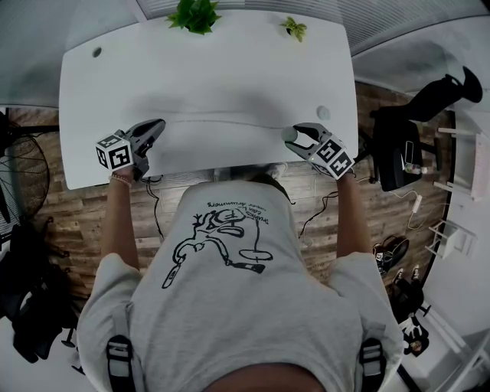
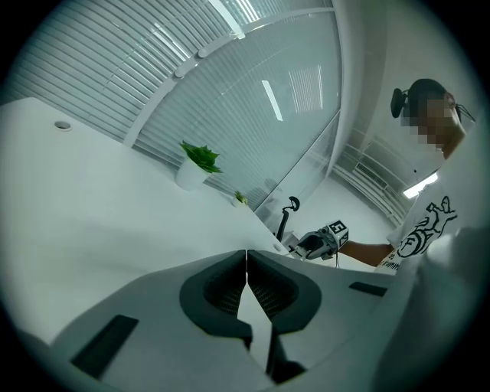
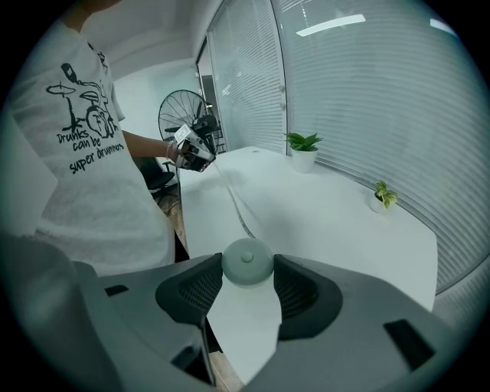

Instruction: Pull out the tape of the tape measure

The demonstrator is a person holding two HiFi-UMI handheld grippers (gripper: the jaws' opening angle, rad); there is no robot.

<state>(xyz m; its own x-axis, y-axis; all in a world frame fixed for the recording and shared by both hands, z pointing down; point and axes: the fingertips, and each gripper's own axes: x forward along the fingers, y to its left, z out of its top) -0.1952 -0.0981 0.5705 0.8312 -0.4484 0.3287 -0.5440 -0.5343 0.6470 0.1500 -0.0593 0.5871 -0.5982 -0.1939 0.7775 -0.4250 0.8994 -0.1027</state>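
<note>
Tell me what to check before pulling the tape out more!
1. Right hand-held gripper squeezes the round case on both sides: ok.
2. Left hand-held gripper has its jaws together: ok.
3. Tape runs from the case right up to the left gripper's tips: ok.
4. Tape has no twist or kink: none seen, ok.
5. Table is free under the tape, and the plants stand at the far edge: ok.
6. How much tape is left inside the case: cannot tell.
</note>
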